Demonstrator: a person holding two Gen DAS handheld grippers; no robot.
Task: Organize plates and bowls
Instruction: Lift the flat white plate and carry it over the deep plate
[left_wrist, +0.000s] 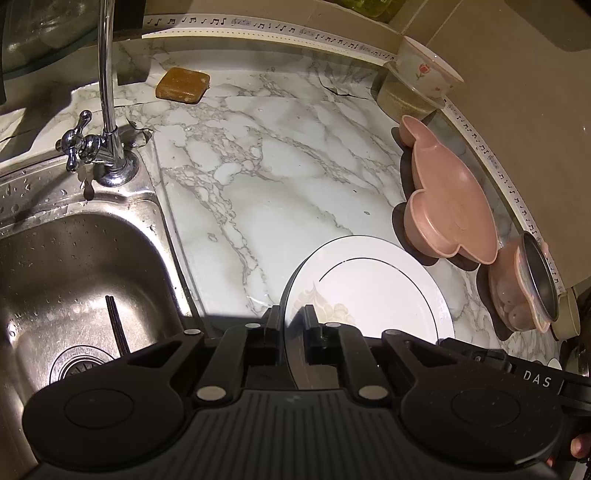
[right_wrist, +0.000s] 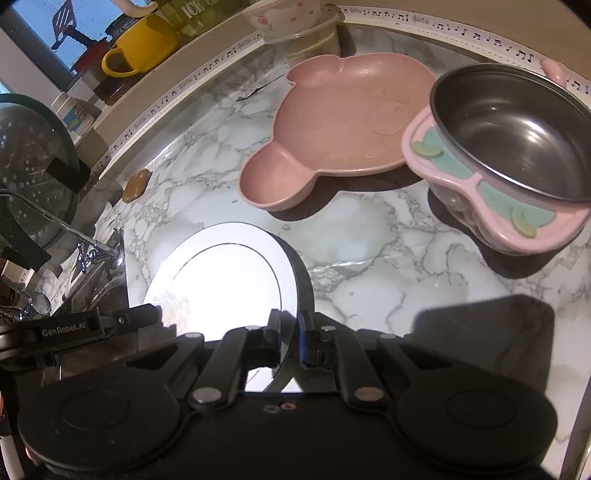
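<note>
Plate: round white ceramic plate (left_wrist: 369, 284) above marble surface (left_wrist: 277, 166)
Left gripper (left_wrist: 290, 325): jaws gripping plate rim
Right gripper (right_wrist: 290, 328): jaws gripping plate rim

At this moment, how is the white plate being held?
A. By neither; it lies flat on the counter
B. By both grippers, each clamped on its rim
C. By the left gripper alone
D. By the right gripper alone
B: the left gripper and the right gripper each have their fingers closed on the rim of the white plate, on opposite sides.

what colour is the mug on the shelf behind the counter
Yellow; the mug shows best in the right wrist view.
</note>
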